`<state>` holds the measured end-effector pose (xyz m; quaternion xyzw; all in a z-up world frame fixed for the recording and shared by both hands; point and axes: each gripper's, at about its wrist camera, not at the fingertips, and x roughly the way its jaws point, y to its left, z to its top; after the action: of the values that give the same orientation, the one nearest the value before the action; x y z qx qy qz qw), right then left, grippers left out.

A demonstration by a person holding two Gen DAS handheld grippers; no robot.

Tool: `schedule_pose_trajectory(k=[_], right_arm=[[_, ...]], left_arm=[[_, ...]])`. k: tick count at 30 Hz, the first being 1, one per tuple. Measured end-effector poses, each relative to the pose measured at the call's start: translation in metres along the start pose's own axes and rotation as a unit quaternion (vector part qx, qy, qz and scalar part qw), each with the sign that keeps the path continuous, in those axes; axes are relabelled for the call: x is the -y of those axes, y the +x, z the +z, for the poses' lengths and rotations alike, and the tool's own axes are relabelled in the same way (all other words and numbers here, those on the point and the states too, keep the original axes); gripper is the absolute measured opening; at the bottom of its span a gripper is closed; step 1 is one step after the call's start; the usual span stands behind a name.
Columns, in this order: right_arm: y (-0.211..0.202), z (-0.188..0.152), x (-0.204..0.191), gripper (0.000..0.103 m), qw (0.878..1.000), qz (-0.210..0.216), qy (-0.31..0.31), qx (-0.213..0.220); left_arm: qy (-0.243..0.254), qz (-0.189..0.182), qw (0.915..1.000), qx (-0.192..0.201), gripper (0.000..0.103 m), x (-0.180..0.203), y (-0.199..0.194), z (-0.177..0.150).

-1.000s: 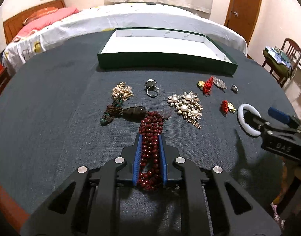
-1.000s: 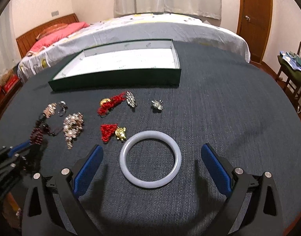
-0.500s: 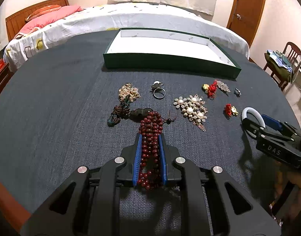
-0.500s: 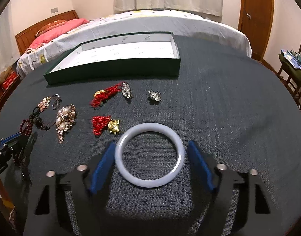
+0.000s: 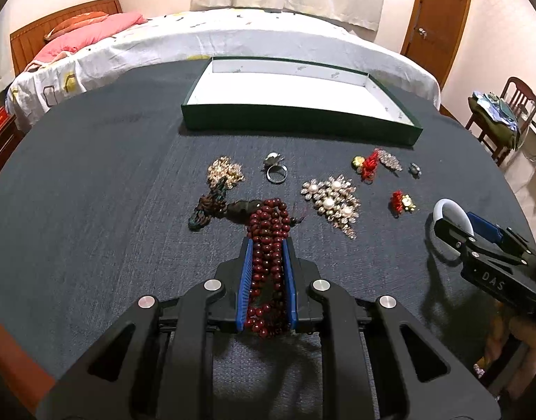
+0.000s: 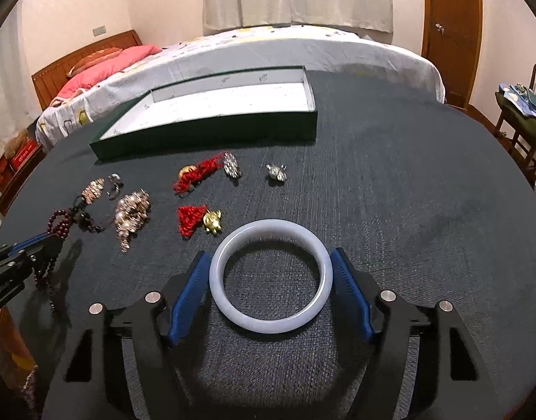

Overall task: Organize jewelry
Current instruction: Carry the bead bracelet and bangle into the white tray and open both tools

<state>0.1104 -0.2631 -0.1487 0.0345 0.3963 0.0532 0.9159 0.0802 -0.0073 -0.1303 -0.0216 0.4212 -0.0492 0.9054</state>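
**Two grips made, tray not yet filled**

Bedroom backdrop: a white-sheeted bed [image 5: 268,38] and a wooden door [image 6: 451,31] stand behind a dark textile-covered worktop [image 5: 92,175]. On it sits the green jewelry tray [image 5: 296,124], its white floor bare as far as both views show, so none of the sorting looks done.

The left gripper [image 5: 266,245] is narrowed onto a dark red bead necklace [image 5: 268,231], whose far end lies on the cloth while the near loops bunch between the blue pads. The right gripper [image 6: 271,266] has its pads against the two sides of a pale white bangle [image 6: 271,276]; I judge that a grip, with the bangle close to the cloth.

Left on the worktop between grippers and tray: a pearl brooch [image 5: 332,199], a ring [image 5: 276,171], a gold cluster [image 5: 224,171], two red knotted charms [image 6: 194,218] [image 6: 197,175] and a small silver piece [image 6: 276,172].

Whether either item has left the cloth cannot be told. The dark corded piece [image 5: 208,208] beside the necklace may be attached to it; the tangle hides that.
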Motion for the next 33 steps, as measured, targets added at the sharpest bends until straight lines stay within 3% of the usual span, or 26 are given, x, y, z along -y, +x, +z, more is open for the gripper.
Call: schedule_pose_trajectory(k=[9, 19, 27, 33], right_arm=[[-0.022, 0.024, -0.003, 0.068, 0.999, 0.018, 0.000, 0.037], [-0.010, 0.072, -0.009, 0.068, 0.997, 0.028, -0.006, 0.067], [0.020, 0.126, -0.017, 0.068, 0.996, 0.023, -0.021, 0.088], [0.068, 0.178, -0.020, 0.068, 0.995, 0.023, -0.021, 0.091]], left_arm=[[-0.002, -0.019, 0.9997, 0.017, 0.017, 0.008, -0.014, 0.022], [0.008, -0.039, 0.9973, 0.061, 0.017, 0.019, -0.007, 0.080], [0.024, -0.033, 0.9958, 0.081, 0.017, 0.027, 0.031, 0.143], [0.020, -0.026, 0.9962, 0.080, 0.017, 0.023, 0.080, 0.196]])
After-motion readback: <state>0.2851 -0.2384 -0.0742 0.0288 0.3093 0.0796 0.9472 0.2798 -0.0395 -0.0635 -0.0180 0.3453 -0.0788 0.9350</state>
